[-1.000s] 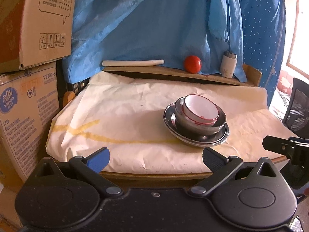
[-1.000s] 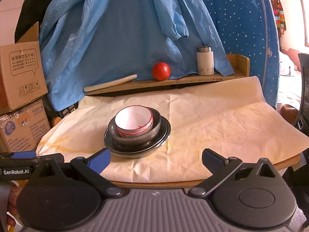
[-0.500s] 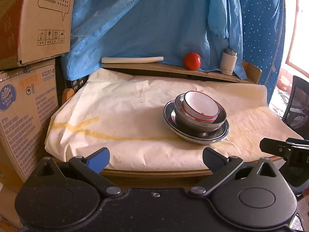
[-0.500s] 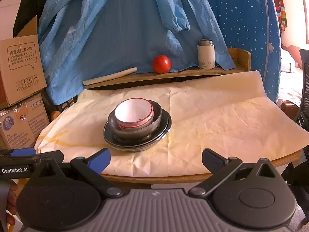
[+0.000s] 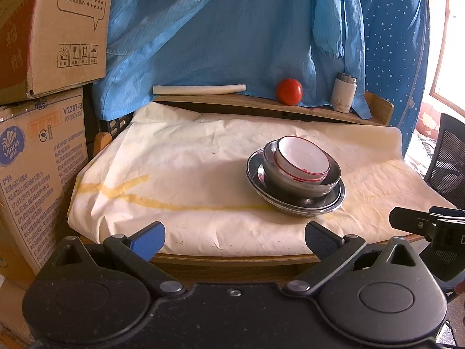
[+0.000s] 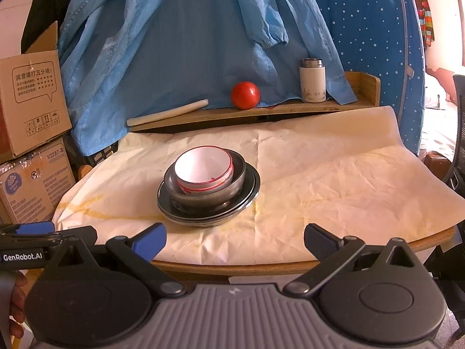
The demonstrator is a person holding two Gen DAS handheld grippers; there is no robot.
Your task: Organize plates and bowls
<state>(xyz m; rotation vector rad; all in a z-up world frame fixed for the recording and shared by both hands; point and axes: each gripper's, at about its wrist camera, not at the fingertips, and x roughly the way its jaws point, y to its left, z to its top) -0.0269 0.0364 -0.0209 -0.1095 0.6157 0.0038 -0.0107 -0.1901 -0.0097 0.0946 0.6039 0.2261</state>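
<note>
1. The white bowl with the red rim sits inside the metal bowl, and that one sits on the metal plates. The whole pile stands on the paper-covered bench, a bit left of the middle from my right camera.
2. My left tool is spread wide and holds nothing. It hangs at the near edge of the bench.
3. My right tool is spread wide too, and it holds nothing. It is also at the near edge, well apart from the pile.
4. I think the dishes look stacked already, so I may be at the very start or at the very end. I cannot tell which.
5. If work is left, my next move would be to reach in slowly and pinch one rim, without tipping the pile.
</note>
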